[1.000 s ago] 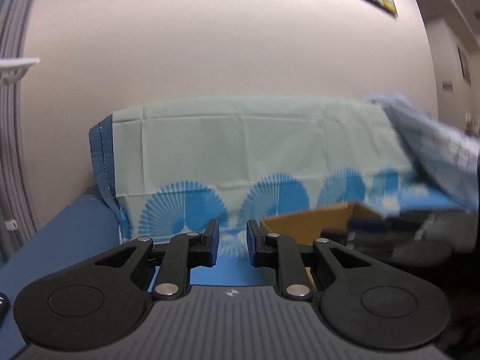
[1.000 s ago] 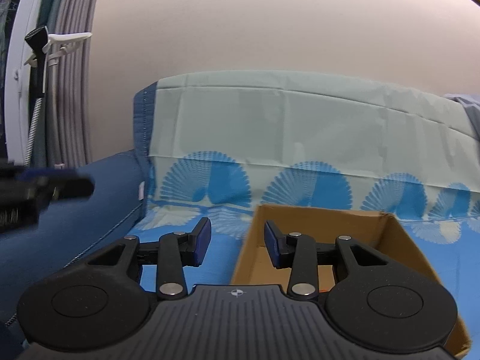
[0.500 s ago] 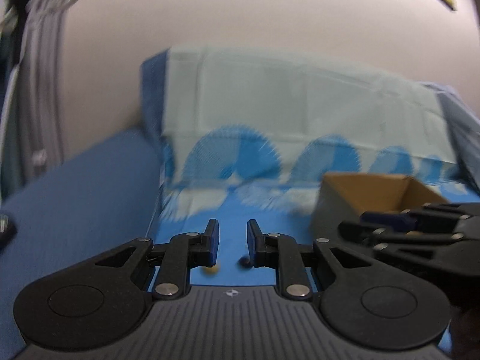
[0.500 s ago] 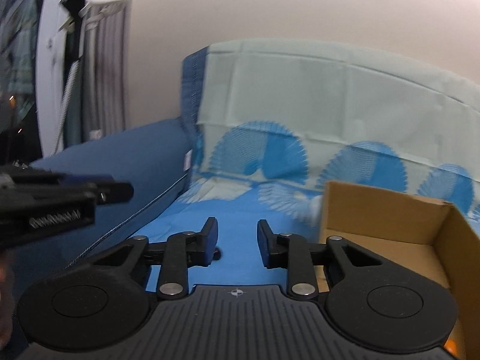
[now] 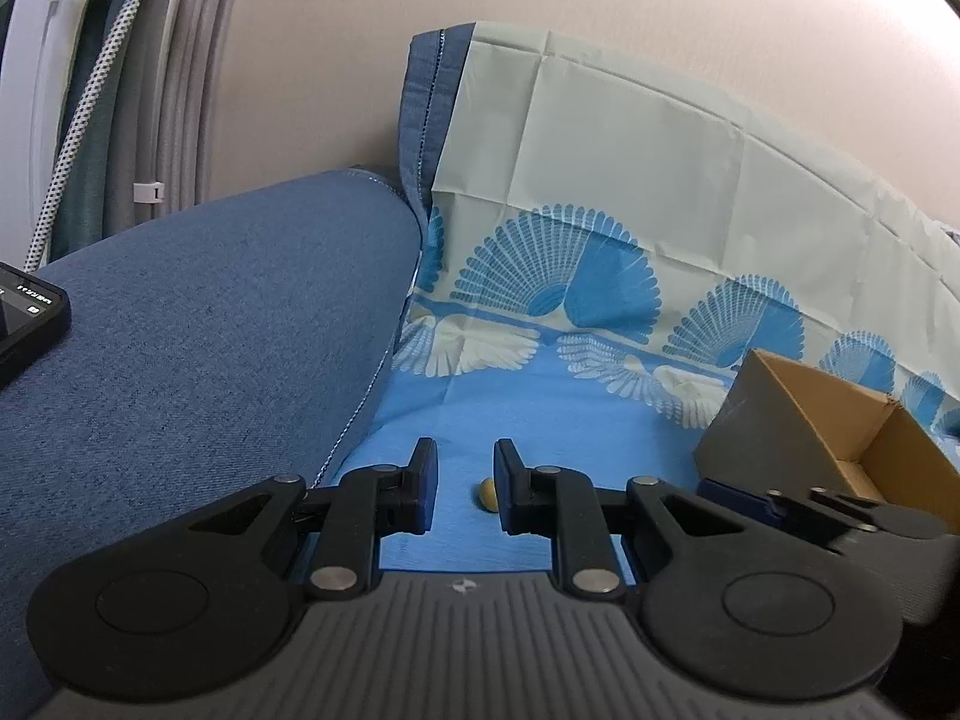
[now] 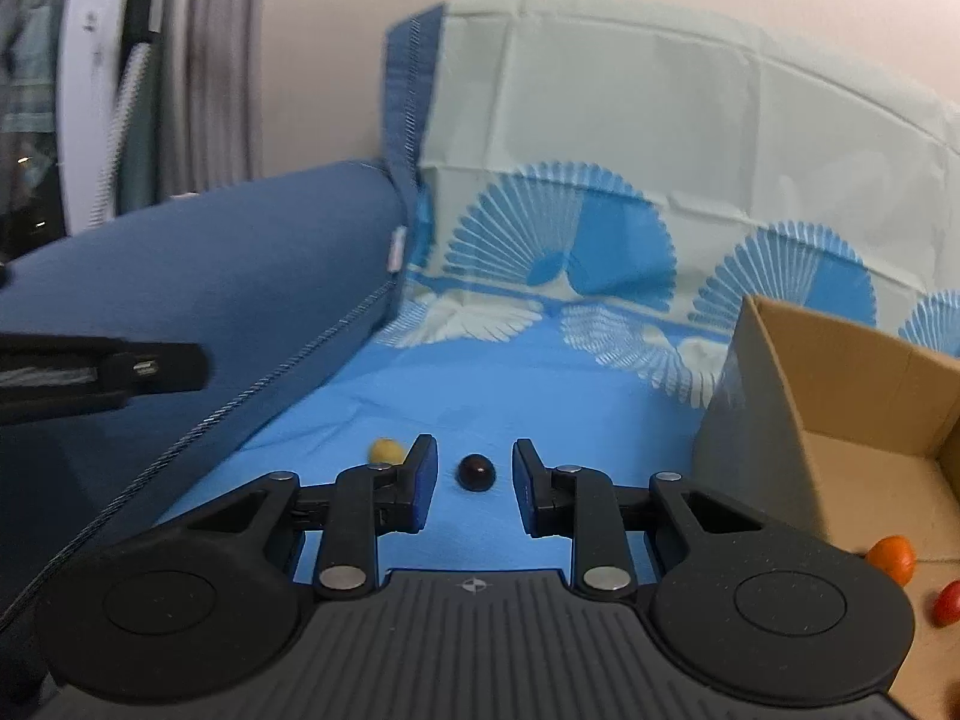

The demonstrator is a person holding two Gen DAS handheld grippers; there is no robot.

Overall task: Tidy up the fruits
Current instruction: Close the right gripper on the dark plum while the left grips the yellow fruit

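Both grippers angle down over a blue patterned cloth [image 5: 540, 414]. The right gripper [image 6: 474, 471], jaws just opening, frames a dark fruit [image 6: 475, 472] untouched; the left gripper [image 5: 465, 483] stands empty, narrowly parted, a yellow fruit [image 5: 486, 493] beyond its right finger.

Both wrist views — low, close, sofaward

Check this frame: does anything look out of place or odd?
Yes. Two small fruits, a dark one and a yellow one, lie loose on the blue cloth, outside the cardboard box that already holds an orange fruit and a red one. Nothing looks spilled or damaged.
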